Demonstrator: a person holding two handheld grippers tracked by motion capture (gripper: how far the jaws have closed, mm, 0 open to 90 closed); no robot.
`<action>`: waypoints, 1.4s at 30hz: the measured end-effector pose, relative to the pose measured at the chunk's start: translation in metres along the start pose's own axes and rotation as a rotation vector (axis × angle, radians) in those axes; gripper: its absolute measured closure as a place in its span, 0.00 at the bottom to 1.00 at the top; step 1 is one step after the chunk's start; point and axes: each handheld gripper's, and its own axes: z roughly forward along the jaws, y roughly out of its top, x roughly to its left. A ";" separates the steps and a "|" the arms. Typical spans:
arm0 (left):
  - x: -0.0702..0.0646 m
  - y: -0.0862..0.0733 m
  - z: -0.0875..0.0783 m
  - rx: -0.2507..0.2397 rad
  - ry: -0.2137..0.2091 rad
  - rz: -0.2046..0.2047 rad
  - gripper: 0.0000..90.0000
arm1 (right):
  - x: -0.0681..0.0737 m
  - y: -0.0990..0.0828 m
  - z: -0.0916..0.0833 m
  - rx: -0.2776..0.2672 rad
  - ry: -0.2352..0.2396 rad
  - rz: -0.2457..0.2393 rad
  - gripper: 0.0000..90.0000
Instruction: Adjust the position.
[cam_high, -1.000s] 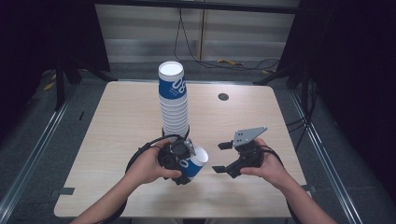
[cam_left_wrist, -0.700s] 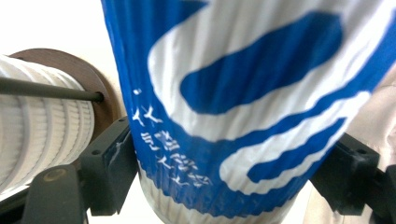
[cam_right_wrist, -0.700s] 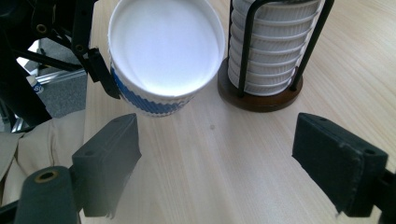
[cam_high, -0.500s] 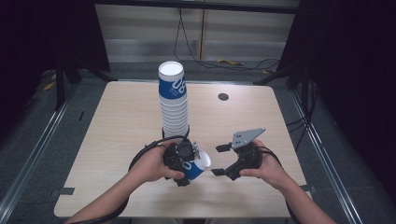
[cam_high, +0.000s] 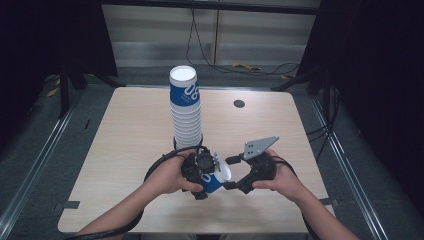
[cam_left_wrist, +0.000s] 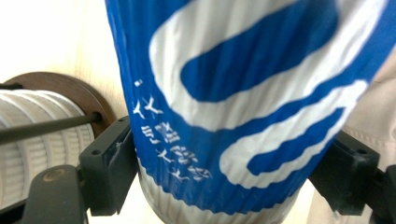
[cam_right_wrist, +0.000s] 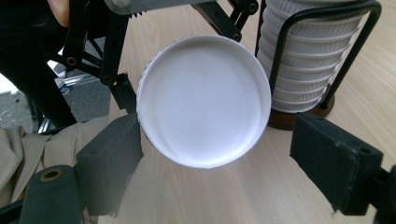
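Black pads of the left gripper (cam_high: 207, 172) clamp a blue-and-white paper cup (cam_high: 214, 177) held sideways above the table (cam_high: 125, 130), in front of the cup stack (cam_high: 186, 112).
Right gripper (cam_high: 235, 172): jaws have just been closing, wide apart either side of the cup's white mouth, gripping nothing. Risk: a pad could catch the rim and crush it.

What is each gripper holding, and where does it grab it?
The left gripper clamps the blue paper cup by its ribbed side wall, near the bottom. The right gripper holds nothing; its jaws stand open around the cup's rim.

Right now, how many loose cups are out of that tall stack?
1: a blue-and-white cup clamped in the left gripper near the table's front edge, beside the stack. Any others nested inside it would be hidden.
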 end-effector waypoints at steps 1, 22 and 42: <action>0.001 0.001 -0.001 0.002 0.004 0.024 0.20 | 0.000 0.000 0.001 0.001 0.004 -0.005 0.18; 0.009 -0.014 -0.003 -0.222 -0.012 0.064 0.17 | 0.000 -0.005 -0.002 -0.071 0.035 0.027 0.31; 0.015 -0.040 0.001 -0.358 -0.045 -0.010 0.18 | -0.005 -0.018 -0.018 -0.127 0.005 0.068 0.31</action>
